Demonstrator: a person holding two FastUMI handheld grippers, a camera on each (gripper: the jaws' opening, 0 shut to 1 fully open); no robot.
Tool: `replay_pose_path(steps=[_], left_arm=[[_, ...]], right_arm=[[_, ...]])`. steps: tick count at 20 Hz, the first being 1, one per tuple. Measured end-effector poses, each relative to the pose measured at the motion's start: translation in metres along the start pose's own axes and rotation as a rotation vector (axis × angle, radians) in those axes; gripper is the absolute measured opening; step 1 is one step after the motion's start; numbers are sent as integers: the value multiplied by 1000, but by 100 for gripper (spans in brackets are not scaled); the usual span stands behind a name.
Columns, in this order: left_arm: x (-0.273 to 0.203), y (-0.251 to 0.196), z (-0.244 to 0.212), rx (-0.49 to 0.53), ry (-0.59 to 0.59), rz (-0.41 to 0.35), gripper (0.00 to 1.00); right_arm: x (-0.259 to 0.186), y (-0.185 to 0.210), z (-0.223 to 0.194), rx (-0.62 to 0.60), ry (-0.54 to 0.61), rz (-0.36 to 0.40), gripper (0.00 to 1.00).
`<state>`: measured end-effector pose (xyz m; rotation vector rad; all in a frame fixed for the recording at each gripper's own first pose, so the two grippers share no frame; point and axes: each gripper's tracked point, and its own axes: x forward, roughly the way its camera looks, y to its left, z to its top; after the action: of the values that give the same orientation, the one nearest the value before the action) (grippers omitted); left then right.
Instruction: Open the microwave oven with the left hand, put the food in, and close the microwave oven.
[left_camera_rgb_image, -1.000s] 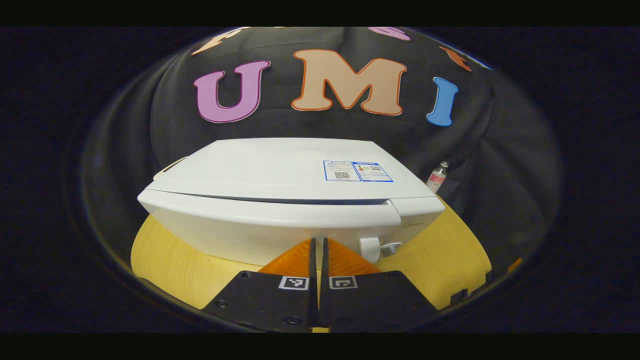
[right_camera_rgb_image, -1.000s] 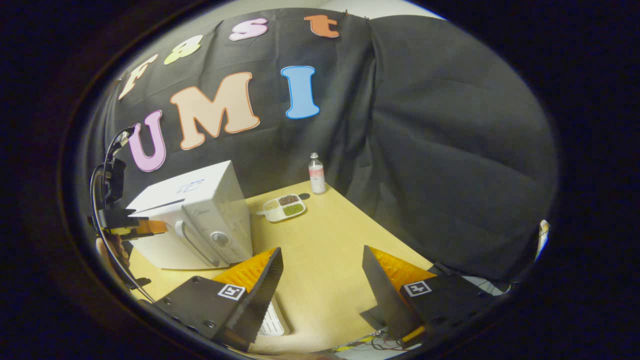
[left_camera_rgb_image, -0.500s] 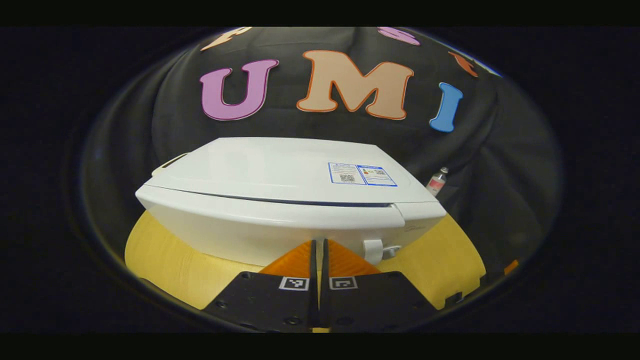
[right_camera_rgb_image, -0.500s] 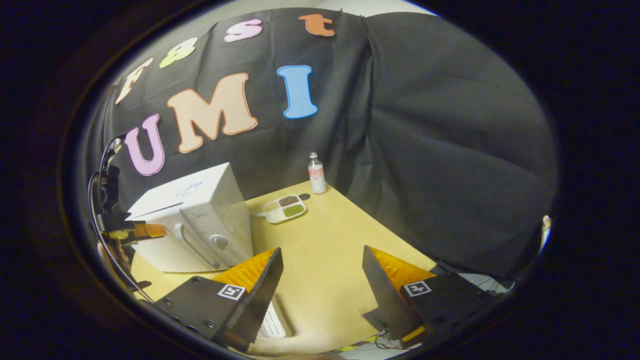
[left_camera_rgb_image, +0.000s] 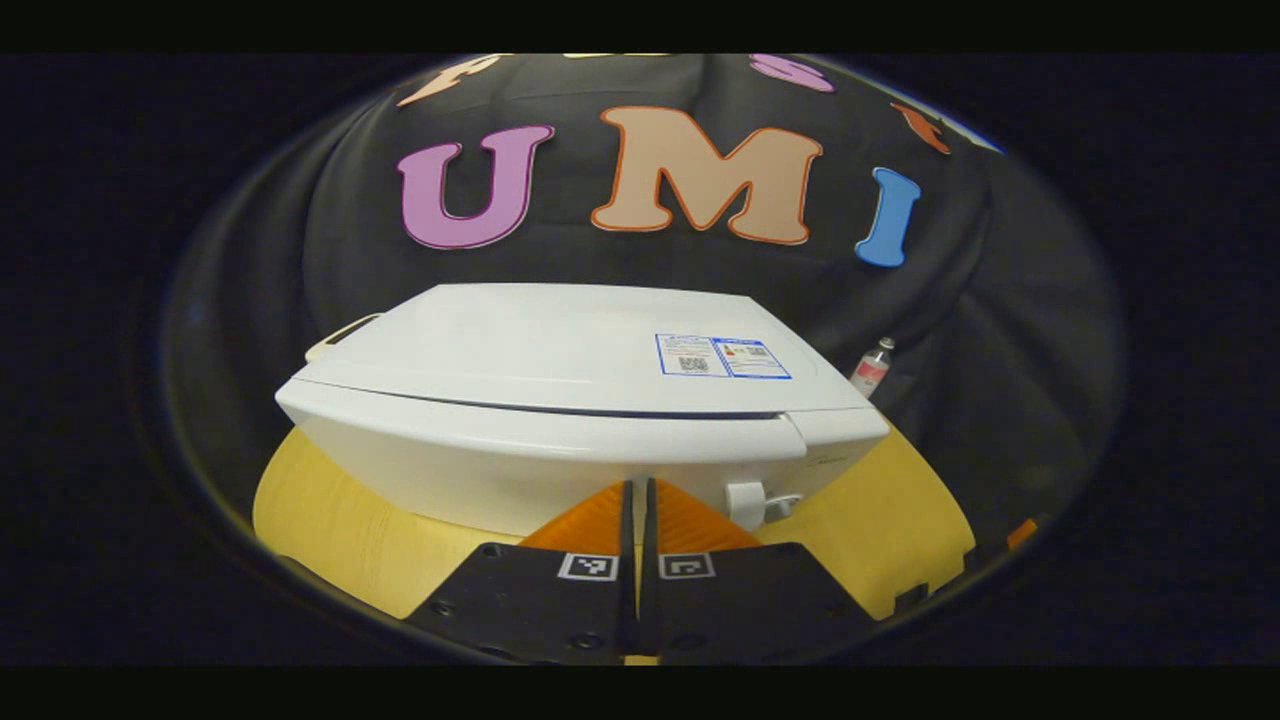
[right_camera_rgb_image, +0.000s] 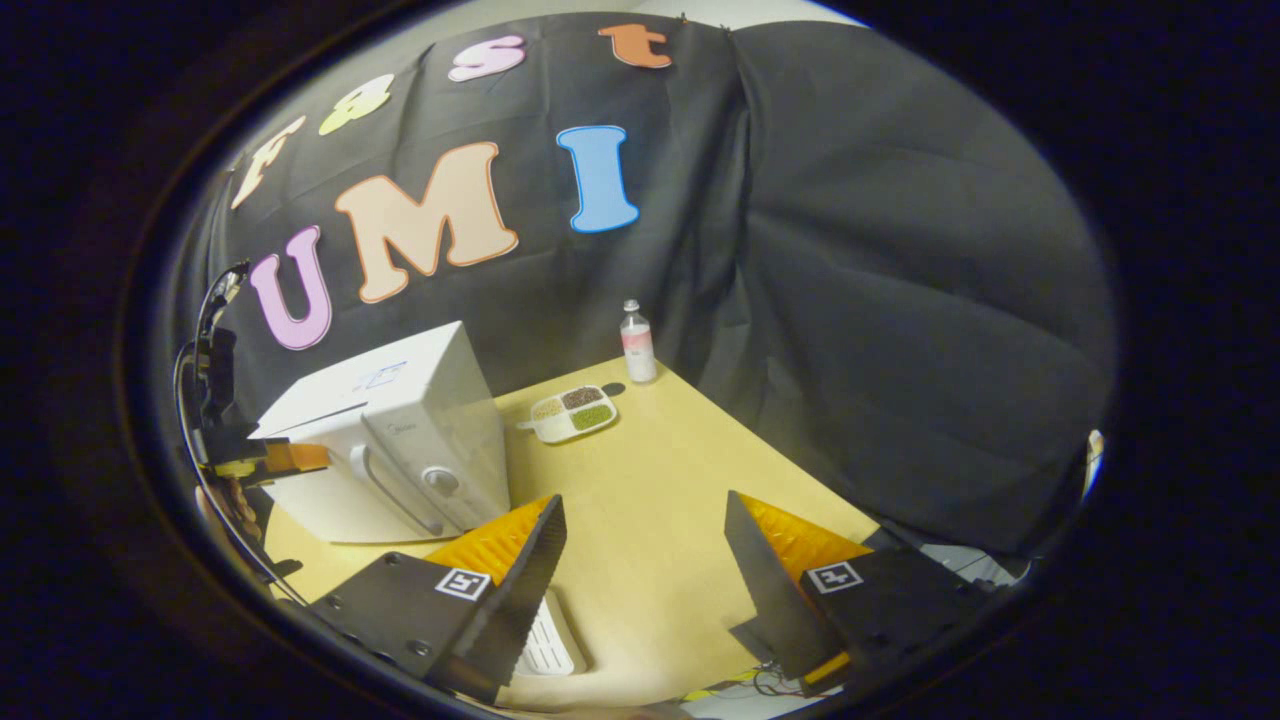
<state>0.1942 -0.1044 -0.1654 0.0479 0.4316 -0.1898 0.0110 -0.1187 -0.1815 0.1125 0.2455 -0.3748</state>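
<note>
A white microwave (left_camera_rgb_image: 560, 400) stands on the wooden table with its door closed; its handle (left_camera_rgb_image: 745, 500) and knob sit at the door's right end. My left gripper (left_camera_rgb_image: 637, 492) is shut with nothing between its fingers, held close in front of the upper door edge. In the right gripper view the microwave (right_camera_rgb_image: 400, 440) is at the left, with the left gripper (right_camera_rgb_image: 305, 457) at its front top corner. The food, a white divided tray (right_camera_rgb_image: 572, 413) of grains, lies behind the microwave's right side. My right gripper (right_camera_rgb_image: 645, 540) hangs open above the table, holding nothing.
A small bottle (right_camera_rgb_image: 637, 343) stands at the table's back corner by the black cloth wall, also seen as bottle (left_camera_rgb_image: 872, 365). A white ribbed object (right_camera_rgb_image: 548, 640) lies at the table's near edge under my right gripper's left finger. Bare tabletop (right_camera_rgb_image: 660, 470) lies between tray and gripper.
Both views shift only slightly. The left gripper stays shut in front of the microwave and the right gripper stays open; the door remains closed.
</note>
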Motion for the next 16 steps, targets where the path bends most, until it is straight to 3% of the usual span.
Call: replay_pose_path(steps=[1,3,4,8,11,12,14,15,16], left_arm=[[0,0,0,-1,0,0,0],[0,0,1,-3,-2,3,0],[1,0,0,-9,-5,4,1],[3,3,5,-38,-22,27,0],[2,4,8,-10,-31,17,1],[1,4,10,4,-35,17,1],[-5,-3,18,21,-70,-10,1],[-11,-8,22,36,-91,-29,1],[-19,-11,25,56,-107,-40,1]], right_arm=[[-1,0,0,-2,-1,1,92],[-3,2,0,-6,-2,4,92],[-5,4,0,-9,-3,9,98],[-10,7,0,-32,-10,21,98],[-16,5,1,-37,-15,19,98],[-18,4,1,-31,-18,18,92],[-20,1,1,-24,-21,13,92],[-22,1,0,-24,-18,15,98],[-22,1,-1,-27,-15,17,98]])
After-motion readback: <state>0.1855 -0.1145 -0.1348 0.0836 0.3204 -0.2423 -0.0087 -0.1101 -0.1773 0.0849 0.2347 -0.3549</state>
